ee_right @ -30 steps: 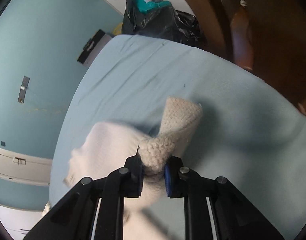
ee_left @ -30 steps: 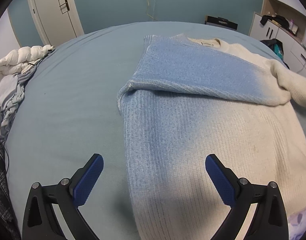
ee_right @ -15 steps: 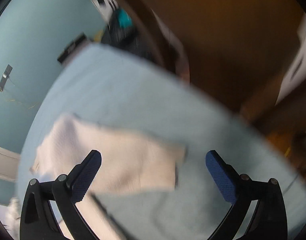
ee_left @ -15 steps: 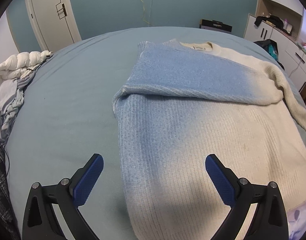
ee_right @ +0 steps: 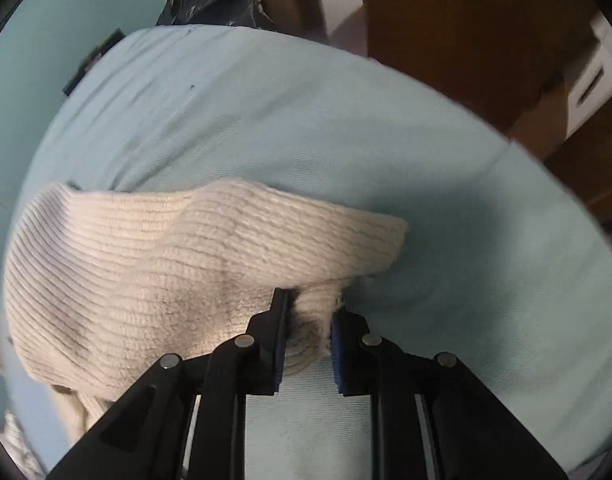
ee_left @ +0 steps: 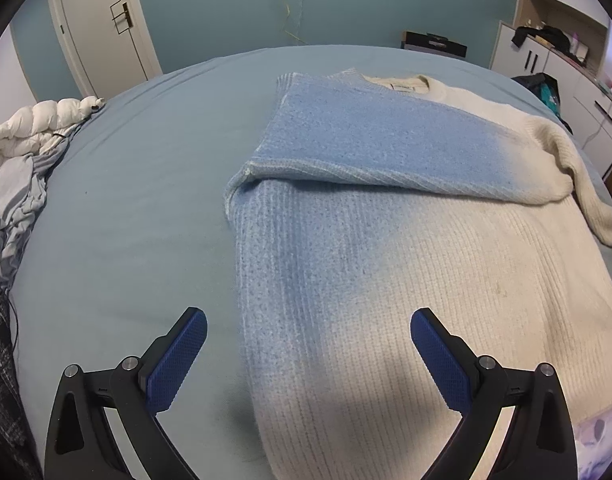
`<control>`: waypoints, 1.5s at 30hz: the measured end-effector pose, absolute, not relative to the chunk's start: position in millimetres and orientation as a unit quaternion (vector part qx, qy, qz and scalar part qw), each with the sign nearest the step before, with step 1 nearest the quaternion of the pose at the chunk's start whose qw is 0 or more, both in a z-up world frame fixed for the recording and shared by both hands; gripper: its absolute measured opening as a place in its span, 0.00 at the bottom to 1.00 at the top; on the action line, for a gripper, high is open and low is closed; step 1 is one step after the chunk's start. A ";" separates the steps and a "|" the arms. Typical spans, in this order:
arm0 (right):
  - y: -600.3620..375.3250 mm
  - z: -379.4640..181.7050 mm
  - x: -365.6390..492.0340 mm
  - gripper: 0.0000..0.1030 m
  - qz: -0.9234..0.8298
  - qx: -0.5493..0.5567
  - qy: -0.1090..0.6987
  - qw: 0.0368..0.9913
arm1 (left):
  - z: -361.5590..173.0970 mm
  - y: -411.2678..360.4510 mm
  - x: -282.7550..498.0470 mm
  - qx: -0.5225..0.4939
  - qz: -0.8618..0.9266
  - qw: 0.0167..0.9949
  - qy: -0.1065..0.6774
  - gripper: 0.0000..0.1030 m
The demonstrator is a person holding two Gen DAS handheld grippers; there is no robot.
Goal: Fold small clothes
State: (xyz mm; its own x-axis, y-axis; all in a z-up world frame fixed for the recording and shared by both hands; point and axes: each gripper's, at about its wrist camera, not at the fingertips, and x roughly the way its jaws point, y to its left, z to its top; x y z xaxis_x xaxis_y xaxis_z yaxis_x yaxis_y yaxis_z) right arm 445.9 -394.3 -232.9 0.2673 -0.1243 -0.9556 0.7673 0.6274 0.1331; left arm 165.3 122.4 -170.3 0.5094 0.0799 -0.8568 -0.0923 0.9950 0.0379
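- On the pale blue bed [ee_left: 137,208], a knit sweater [ee_left: 446,280] that fades from blue to cream lies spread flat, its neckline toward the far wall.
- One fold looks done: the blue sleeve [ee_left: 370,148] is laid across the chest, its cuff end reaching the cream shoulder.
- The cream sleeve [ee_right: 209,248] is not yet folded in; it trails off the sweater's side toward the bed's edge, so this sleeve fold and the body folds appear to remain.
- The right tongs [ee_right: 308,334] point steeply down at the mattress and are closing on a bunched edge of the cream sleeve near its cuff, the knit pinched between the two blue pads with only a narrow gap left.
- The left tongs [ee_left: 308,364] hang wide apart above the sweater's near hem, holding nothing and touching nothing; one pad is over bare sheet, the other over cream knit.
- A heap of white and grey bedding [ee_left: 21,160] sits at the bed's far side, well apart from the work.
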 end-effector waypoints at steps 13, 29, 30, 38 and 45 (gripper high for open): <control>-344.2 78.3 546.4 0.07 -0.312 0.029 0.317 0.895 | -153.7 126.5 163.0 -0.022 0.050 0.878 0.475 0.99; 8.5 88.7 554.8 0.00 0.020 -0.162 0.405 0.900 | -132.1 166.3 157.5 -0.077 0.064 0.888 0.449 0.99; 25.1 86.7 546.9 0.00 0.053 -0.149 0.409 0.899 | -132.7 169.2 156.6 -0.078 0.066 0.887 0.450 0.99; -26.4 -10.6 531.3 0.95 0.040 -0.146 0.427 0.891 | -135.6 179.2 156.1 -0.114 0.059 0.879 0.459 0.99; -184.2 -174.6 545.5 0.73 -0.078 -0.024 0.577 0.813 | -139.4 168.9 159.0 -0.087 0.060 0.881 0.461 0.99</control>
